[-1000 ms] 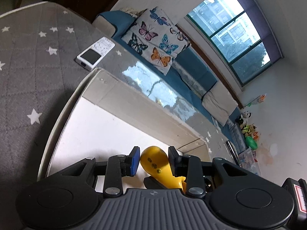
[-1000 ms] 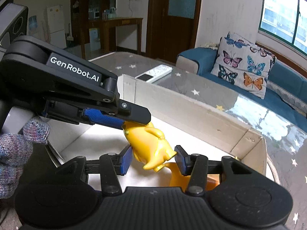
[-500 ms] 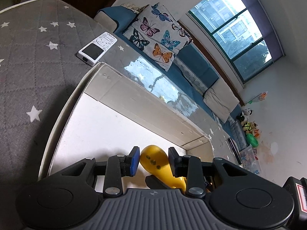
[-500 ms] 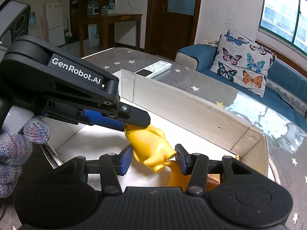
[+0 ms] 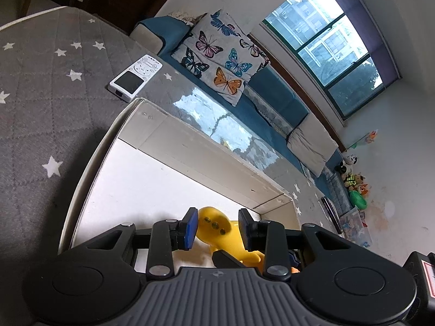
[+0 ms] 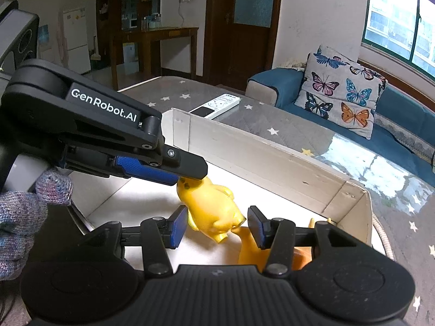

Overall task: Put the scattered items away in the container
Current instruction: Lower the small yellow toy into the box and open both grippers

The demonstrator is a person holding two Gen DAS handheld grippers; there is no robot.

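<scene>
Over the last second the left gripper [image 5: 217, 226], clamped on the head of the yellow rubber duck figure [image 6: 210, 206], has sunk lower into the shallow white cardboard box [image 6: 272, 154]. The right gripper [image 6: 216, 226] stays spread, its blue pads clear of the duck's sides. It hangs just above the floor, beside an orange toy [image 6: 250, 247]; I judge release close.

An orange toy [image 6: 248, 247] sits mostly hidden behind the right tongs [image 6: 214, 226].

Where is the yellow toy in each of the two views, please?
Left wrist: yellow toy bottom centre, between the left gripper's jaws.
Right wrist: toy lower centre, inside the box.
Shared landmark: white remote beyond the box's far corner.
</scene>
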